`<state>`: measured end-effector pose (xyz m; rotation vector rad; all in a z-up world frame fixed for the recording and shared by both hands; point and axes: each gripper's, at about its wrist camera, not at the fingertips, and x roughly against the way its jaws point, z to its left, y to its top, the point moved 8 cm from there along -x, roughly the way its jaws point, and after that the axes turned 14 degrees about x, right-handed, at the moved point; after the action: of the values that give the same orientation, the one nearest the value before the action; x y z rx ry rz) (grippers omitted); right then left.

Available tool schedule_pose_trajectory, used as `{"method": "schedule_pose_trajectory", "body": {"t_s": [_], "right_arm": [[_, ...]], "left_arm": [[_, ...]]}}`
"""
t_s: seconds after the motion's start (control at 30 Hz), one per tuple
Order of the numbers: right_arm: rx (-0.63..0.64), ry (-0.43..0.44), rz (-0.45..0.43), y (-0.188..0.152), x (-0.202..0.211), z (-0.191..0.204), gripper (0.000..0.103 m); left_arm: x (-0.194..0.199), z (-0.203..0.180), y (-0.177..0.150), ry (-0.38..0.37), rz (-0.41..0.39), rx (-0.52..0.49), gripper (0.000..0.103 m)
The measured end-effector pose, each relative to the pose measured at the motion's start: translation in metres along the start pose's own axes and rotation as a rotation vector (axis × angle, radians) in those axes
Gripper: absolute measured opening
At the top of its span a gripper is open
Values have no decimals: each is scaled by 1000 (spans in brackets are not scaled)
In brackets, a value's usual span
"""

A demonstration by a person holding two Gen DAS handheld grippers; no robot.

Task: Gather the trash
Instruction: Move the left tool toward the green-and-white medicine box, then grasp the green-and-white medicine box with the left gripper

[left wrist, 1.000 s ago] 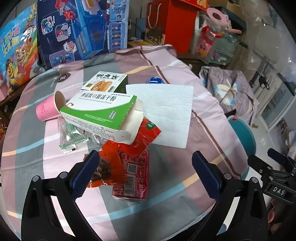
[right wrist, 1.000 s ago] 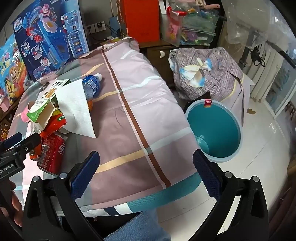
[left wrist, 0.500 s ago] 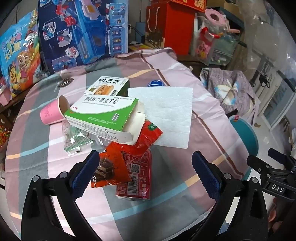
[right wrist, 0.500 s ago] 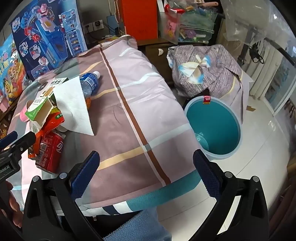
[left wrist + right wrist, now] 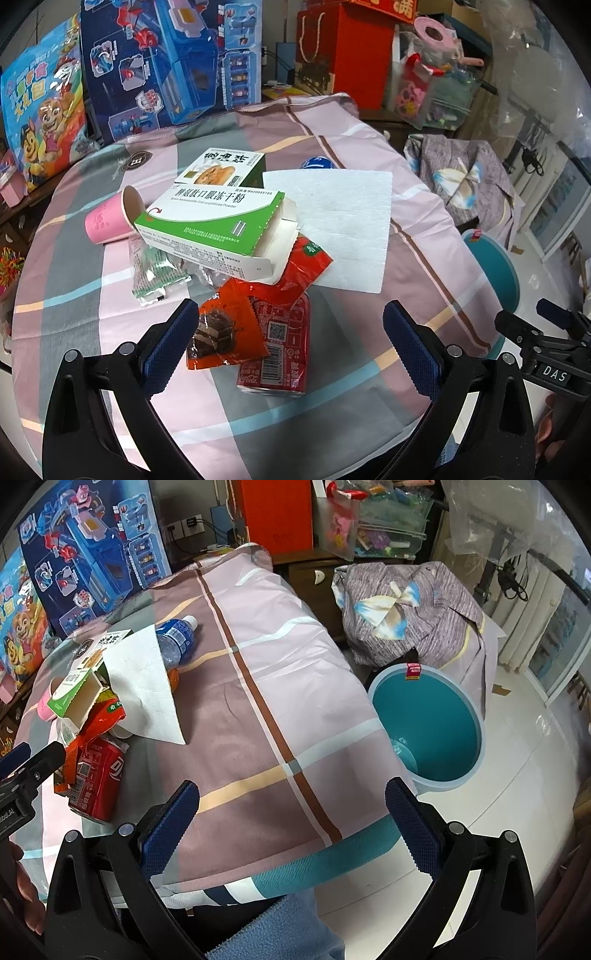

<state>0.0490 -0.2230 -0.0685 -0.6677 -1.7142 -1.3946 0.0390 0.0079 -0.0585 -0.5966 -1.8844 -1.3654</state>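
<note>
A trash pile lies on the checked tablecloth (image 5: 351, 369): a red cola can (image 5: 280, 343), orange-red snack wrappers (image 5: 229, 332), an open green-and-white box (image 5: 214, 225), a pink paper cup (image 5: 110, 218), a white napkin (image 5: 332, 225) and a blue-label water bottle (image 5: 175, 638). My left gripper (image 5: 288, 343) is open and empty, hovering above the can and wrappers. My right gripper (image 5: 291, 823) is open and empty over the table's near right edge. A teal trash bin (image 5: 428, 727) stands on the floor right of the table.
A second box with a food picture (image 5: 221, 170) lies behind the green one, and a clear green wrapper (image 5: 155, 273) beside it. Toy boxes (image 5: 166, 62) stand behind the table. A cloth-covered bundle (image 5: 413, 616) sits behind the bin.
My left gripper has drawn back and up a little, so the pile sits lower and farther in view. My right gripper has shifted slightly; both stay open.
</note>
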Motion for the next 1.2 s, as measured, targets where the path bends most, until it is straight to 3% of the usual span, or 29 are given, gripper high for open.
{"method": "schedule_pose_trajectory", "body": {"t_s": [1.03, 1.2], "right_arm": [[-13, 16, 40, -4, -10, 0, 97], [-10, 20, 43, -4, -13, 1, 97]], "left_arm": [[-7, 6, -3, 21, 23, 14, 100], [-14, 30, -1, 27, 44, 86, 100]]}}
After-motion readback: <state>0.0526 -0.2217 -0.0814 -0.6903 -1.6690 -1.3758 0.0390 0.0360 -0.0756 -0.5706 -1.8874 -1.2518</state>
